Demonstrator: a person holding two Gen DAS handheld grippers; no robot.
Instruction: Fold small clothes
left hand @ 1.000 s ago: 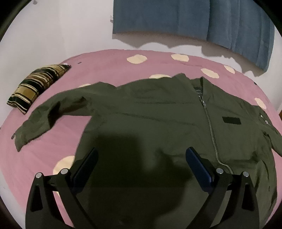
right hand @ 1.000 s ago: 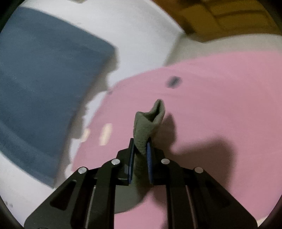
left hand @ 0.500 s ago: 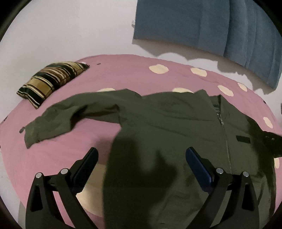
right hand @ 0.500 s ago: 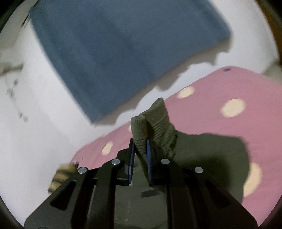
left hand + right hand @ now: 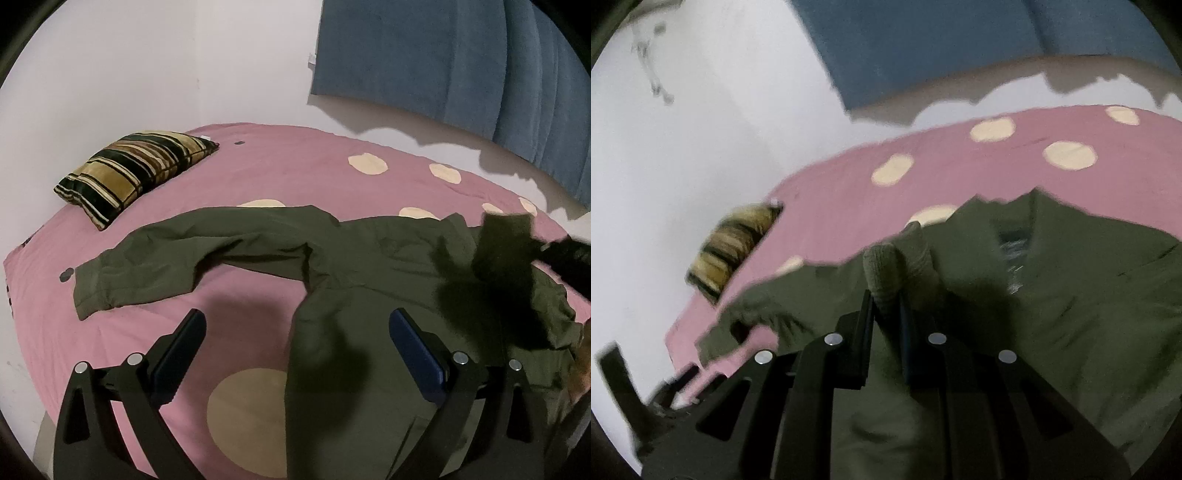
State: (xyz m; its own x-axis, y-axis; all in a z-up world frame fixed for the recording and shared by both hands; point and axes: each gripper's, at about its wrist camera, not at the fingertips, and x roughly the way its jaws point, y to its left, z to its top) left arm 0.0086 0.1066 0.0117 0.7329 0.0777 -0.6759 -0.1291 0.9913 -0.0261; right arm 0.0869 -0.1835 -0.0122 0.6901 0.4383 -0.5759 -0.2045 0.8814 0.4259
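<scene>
The jacket (image 5: 369,295) lay spread on the pink bed (image 5: 258,173), one sleeve (image 5: 155,266) stretched toward the striped pillow (image 5: 136,173), its lower hem cut off by the frame. The left claw (image 5: 297,328) hung open and empty above the jacket's edge, while the right claw (image 5: 886,295) was clamped on a ribbed cuff (image 5: 886,273). In the left view that cuff was only a dark blur at the right edge, and the right view was smeared.
</scene>
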